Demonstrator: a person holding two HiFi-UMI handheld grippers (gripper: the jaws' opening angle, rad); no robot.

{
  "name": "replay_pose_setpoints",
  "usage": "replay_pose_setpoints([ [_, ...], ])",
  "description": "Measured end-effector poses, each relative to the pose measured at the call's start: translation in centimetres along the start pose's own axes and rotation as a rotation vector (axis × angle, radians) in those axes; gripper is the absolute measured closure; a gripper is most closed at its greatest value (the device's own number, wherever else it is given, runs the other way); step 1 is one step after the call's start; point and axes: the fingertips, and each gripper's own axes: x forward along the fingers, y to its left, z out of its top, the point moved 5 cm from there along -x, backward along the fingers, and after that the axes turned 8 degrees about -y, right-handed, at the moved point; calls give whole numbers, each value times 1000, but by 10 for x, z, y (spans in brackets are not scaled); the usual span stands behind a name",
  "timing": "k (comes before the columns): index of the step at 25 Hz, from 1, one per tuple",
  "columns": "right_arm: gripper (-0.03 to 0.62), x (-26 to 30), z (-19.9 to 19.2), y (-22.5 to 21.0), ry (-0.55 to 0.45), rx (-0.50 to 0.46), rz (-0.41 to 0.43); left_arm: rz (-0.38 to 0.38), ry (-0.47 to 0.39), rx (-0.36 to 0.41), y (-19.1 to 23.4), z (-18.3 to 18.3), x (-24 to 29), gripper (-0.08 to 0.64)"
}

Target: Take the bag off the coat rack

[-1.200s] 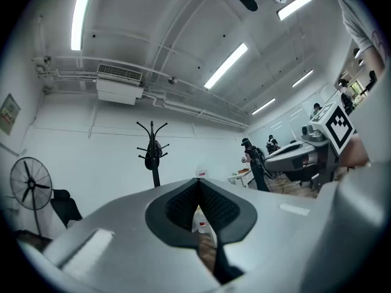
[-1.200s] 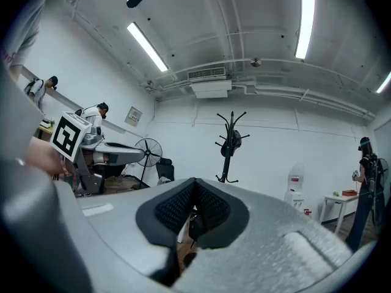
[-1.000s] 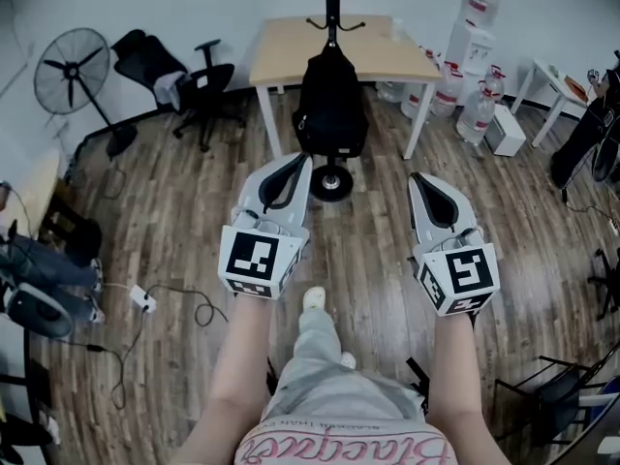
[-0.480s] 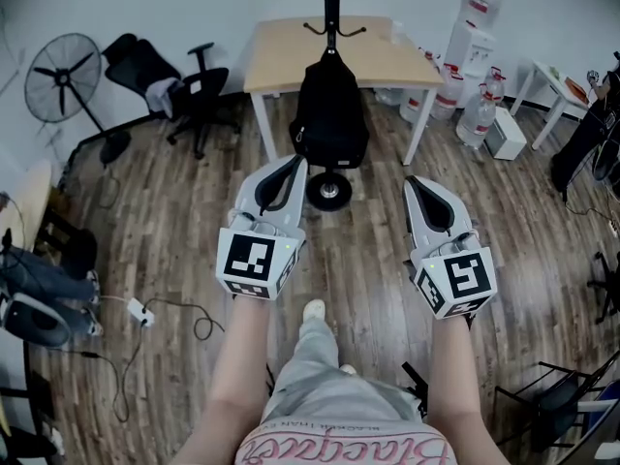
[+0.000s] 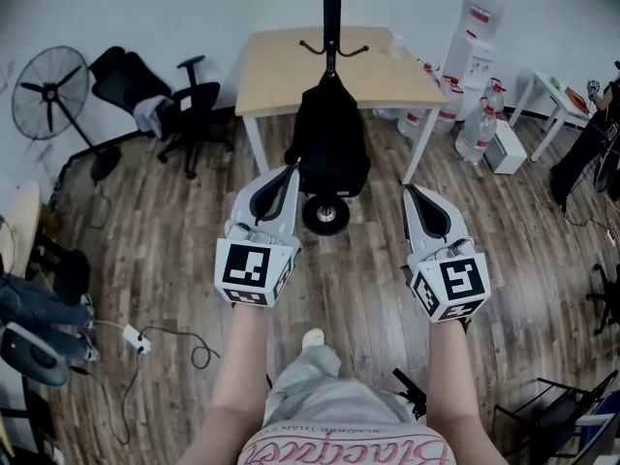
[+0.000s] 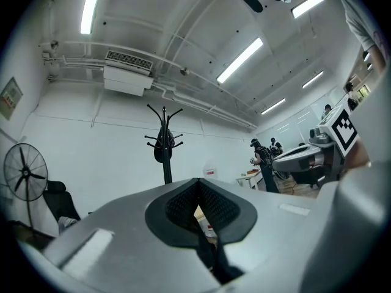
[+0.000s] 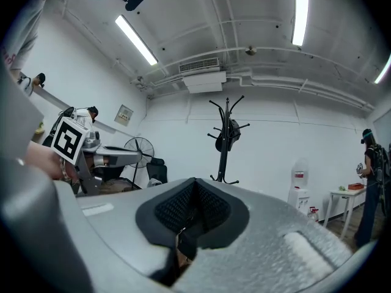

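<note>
Black bag (image 5: 329, 134): hangs on the coat rack (image 5: 332, 17), top at the hooks, body down along the pole, bottom just above the round base.
Coat rack: upright on the wood floor (image 5: 194, 221), just in front of the desk's front edge, between its two front legs.
Left gripper (image 5: 288, 172): tip overlaps the bag's lower left corner in the head view, but its own view shows the rack (image 6: 165, 157) ahead and apart, so no contact.
Left fingers (image 6: 110, 237): closed, pads together, nothing between them.
Right gripper (image 5: 412, 194): level with the left one, to the right of the rack base, apart from the bag.
Right fingers (image 7: 275, 224): closed, empty. The rack (image 7: 225, 145) is ahead against the white wall.
Desk (image 5: 281, 66): light wood top, white legs, back edge at the wall.
Left of desk: black office chair (image 5: 184, 114), standing fan (image 5: 48, 90).
Right of desk: water dispenser (image 5: 475, 27) with bottles (image 5: 480, 114) at its foot, then a small white table (image 5: 547, 95).
Floor, near left: power strip (image 5: 136, 337) with loose cable.
Person: bare forearms behind both grippers, light trousers, one pale shoe (image 5: 312, 339) forward.
</note>
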Motion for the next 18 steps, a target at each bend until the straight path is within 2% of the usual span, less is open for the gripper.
replay_pose_setpoints([
  [6,589,61,-15,-8,45,-37,23,-13,10,1,36,-21,39,541],
  [11,589,109,-25,-8,57,-27,9,-10,4,-15,75,-34,66,541],
  [18,589,141,-42,-6,83,-30,-7,-40,10,-37,101,-54,90,541],
])
